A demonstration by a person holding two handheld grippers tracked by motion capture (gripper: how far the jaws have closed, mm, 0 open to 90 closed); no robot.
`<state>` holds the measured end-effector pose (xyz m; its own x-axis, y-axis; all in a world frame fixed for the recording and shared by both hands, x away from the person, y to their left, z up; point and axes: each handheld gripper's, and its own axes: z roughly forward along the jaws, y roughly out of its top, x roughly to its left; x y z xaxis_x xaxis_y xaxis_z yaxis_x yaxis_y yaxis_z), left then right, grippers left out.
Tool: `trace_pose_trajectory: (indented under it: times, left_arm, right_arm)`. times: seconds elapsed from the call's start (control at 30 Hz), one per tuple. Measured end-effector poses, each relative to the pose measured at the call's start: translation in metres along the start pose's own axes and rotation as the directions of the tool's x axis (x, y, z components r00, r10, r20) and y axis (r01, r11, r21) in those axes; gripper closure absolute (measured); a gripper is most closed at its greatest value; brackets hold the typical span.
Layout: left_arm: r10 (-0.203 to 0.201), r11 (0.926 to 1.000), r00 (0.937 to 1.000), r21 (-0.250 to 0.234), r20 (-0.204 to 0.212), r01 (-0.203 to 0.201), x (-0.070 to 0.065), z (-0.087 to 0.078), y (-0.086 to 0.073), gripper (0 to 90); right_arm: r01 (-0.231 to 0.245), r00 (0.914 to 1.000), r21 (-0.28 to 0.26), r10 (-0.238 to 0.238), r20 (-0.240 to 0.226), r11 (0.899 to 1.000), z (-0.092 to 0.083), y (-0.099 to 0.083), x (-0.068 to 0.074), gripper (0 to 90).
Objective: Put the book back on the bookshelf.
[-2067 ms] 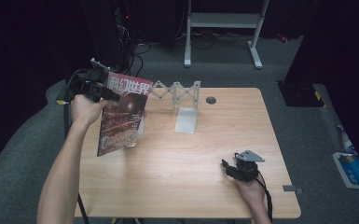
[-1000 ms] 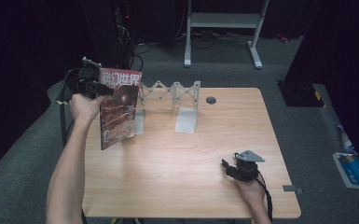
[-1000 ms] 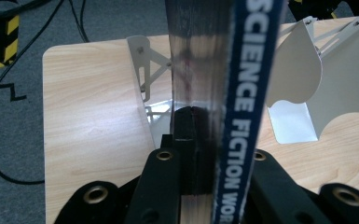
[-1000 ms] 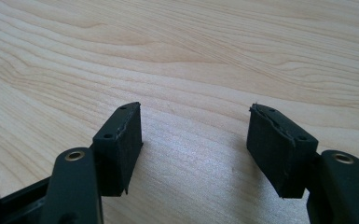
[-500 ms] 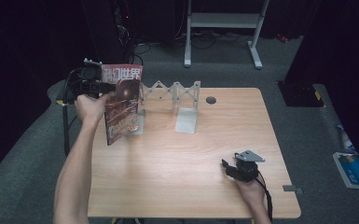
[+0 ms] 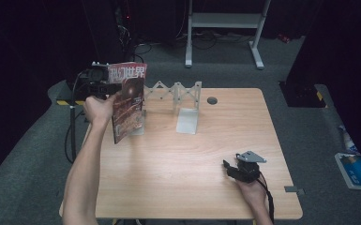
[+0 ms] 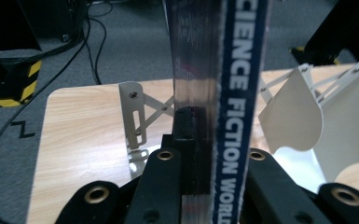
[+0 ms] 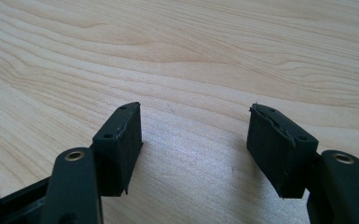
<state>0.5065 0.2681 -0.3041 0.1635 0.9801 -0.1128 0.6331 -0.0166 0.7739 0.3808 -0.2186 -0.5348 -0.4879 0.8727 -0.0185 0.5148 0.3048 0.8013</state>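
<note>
My left gripper (image 6: 104, 87) is shut on a magazine (image 6: 129, 100) with a red and dark cover and holds it upright over the table's far left corner. The magazine's lower edge hangs at the left end plate of a white fold-out rack (image 6: 178, 93). In the left gripper view the blue spine (image 7: 240, 93) rises between the closed jaws of my left gripper (image 7: 205, 154), with a rack upright (image 7: 134, 116) and a white divider plate (image 7: 291, 112) behind it. My right gripper (image 6: 230, 168) rests open on the wooden table (image 6: 178, 187) near its front right. Its pads (image 8: 121, 140) stand wide apart over bare wood, my right gripper (image 8: 196, 144) holding nothing.
A second white divider plate (image 6: 188, 121) stands mid-rack. A round cable hole (image 6: 212, 100) is in the tabletop behind it. A white metal stand (image 6: 225, 21) is on the floor beyond the table. Cables (image 6: 72, 136) hang at the left edge; blue packaging (image 6: 356, 169) lies on the floor at right.
The left hand has carried the magazine up and toward the rack's left end, turning it from a slant to nearly upright. The right gripper has stayed in place.
</note>
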Motion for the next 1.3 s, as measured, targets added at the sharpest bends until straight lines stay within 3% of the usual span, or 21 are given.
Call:
trace_pose_trajectory:
  times: [0.3,0.5,0.93,1.1,1.17,1.3]
  left_arm:
    - [-0.026,0.9986,0.9997,-0.047,-0.001,0.026,0.0,0.009,-0.015,83.3]
    - [-0.029,0.9986,0.9996,-0.044,0.004,0.029,0.0,0.012,-0.02,83.0]
    - [-0.01,0.9977,0.9999,0.067,0.009,0.009,0.002,0.017,-0.017,82.2]
    - [0.0,0.9931,0.9999,0.117,0.01,-0.001,0.003,0.019,-0.012,82.0]
    - [-0.017,0.9912,0.9997,0.132,0.019,0.015,0.003,0.019,-0.011,81.9]
    - [-0.016,0.9836,0.9998,0.18,0.015,0.013,0.005,0.02,-0.01,81.9]
  right_arm:
    - [-0.001,1.0,0.001,0.001,0.001,1.0,0.0,0.0,0.0,35.4]
    - [-0.002,1.0,0.001,0.002,0.002,1.0,0.0,0.0,0.0,35.4]
    - [0.002,1.0,-0.001,-0.002,0.001,1.0,0.0,0.0,0.0,35.4]
    - [0.003,1.0,-0.002,-0.003,0.001,1.0,0.0,0.0,0.0,35.4]
    - [0.002,1.0,-0.002,-0.002,0.001,1.0,0.0,0.0,0.0,35.4]
    - [0.004,1.0,-0.002,-0.004,0.0,1.0,0.0,0.0,0.0,35.5]
